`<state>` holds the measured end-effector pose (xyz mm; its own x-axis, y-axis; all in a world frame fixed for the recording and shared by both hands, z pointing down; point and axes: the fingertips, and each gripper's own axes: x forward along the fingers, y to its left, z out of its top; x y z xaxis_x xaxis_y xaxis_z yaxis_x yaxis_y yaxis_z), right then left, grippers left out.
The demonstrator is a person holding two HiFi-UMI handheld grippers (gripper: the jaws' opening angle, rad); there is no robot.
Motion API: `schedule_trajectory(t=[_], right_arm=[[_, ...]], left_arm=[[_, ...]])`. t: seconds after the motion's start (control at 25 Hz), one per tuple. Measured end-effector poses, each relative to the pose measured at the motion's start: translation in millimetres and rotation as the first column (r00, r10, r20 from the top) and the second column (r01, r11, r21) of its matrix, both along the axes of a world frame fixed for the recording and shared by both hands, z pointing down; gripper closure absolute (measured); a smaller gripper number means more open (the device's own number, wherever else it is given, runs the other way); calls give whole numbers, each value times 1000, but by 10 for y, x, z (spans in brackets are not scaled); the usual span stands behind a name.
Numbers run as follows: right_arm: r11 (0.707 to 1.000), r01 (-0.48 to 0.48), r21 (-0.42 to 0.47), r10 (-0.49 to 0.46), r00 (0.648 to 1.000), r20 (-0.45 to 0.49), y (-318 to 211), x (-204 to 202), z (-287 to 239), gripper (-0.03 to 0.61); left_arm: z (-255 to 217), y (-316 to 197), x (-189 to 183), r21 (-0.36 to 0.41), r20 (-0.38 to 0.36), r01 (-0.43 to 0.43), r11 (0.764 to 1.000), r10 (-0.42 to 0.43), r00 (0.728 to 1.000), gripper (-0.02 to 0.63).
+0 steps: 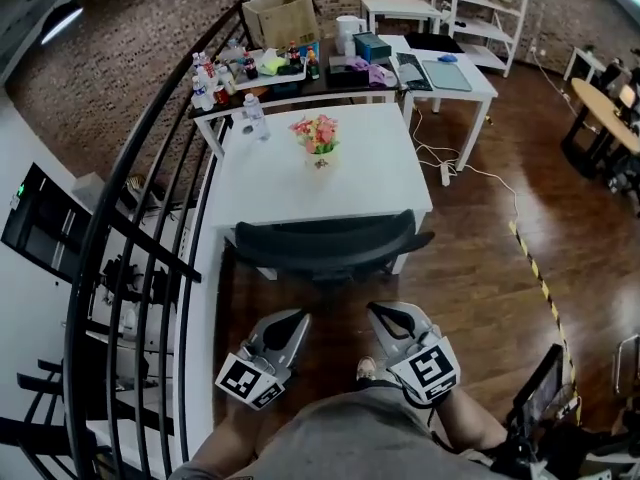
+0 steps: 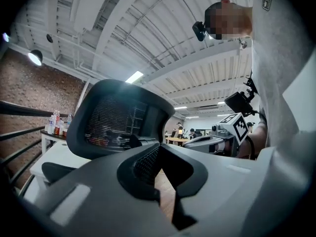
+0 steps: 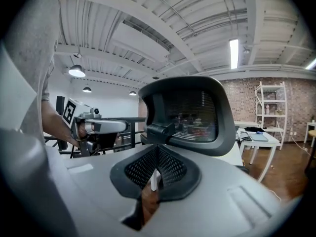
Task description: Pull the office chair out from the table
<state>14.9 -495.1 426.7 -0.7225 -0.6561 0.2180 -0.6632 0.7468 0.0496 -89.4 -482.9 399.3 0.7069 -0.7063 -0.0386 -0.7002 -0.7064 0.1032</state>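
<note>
Closest in, the person's grey-shirted torso (image 1: 340, 438) fills the bottom of the head view. Just ahead of it come the two tools, side by side: the left gripper (image 1: 297, 320) and the right gripper (image 1: 380, 312), each with its jaws clenched together on nothing. Beyond their tips, and apart from both, there's the black mesh-backed office chair (image 1: 330, 240), with its curved backrest facing the grippers, pushed in at the near edge of the white rectangular counter (image 1: 270, 183). Past the chair, on that counter, a small pot of pink and yellow flowers (image 1: 318, 136) stands near the middle and a clear plastic water bottle (image 1: 253, 116) towards the far left corner. Left of the chair runs a black curved metal railing (image 1: 150, 218). Right of it is brown wooden floor (image 1: 480, 258) crossed by yellow-and-black striped tape (image 1: 541, 268).
</note>
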Motion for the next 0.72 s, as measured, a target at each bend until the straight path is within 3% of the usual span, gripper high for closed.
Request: schedule_trajectory(t=[0.2, 0.4, 0.72], right_arm=[[1000, 13, 6, -13, 1000, -9, -458, 87, -16, 572], [1000, -1, 23, 2, 1000, -14, -722, 85, -50, 572], [992, -119, 32, 119, 993, 13, -996, 374, -98, 572]], left_arm=[[-15, -417, -71, 33, 2, 57, 998, -57, 998, 611], [-39, -656, -181, 35, 8, 63, 997, -63, 998, 611], [-23, -909, -718, 40, 38, 115, 993, -117, 992, 595]])
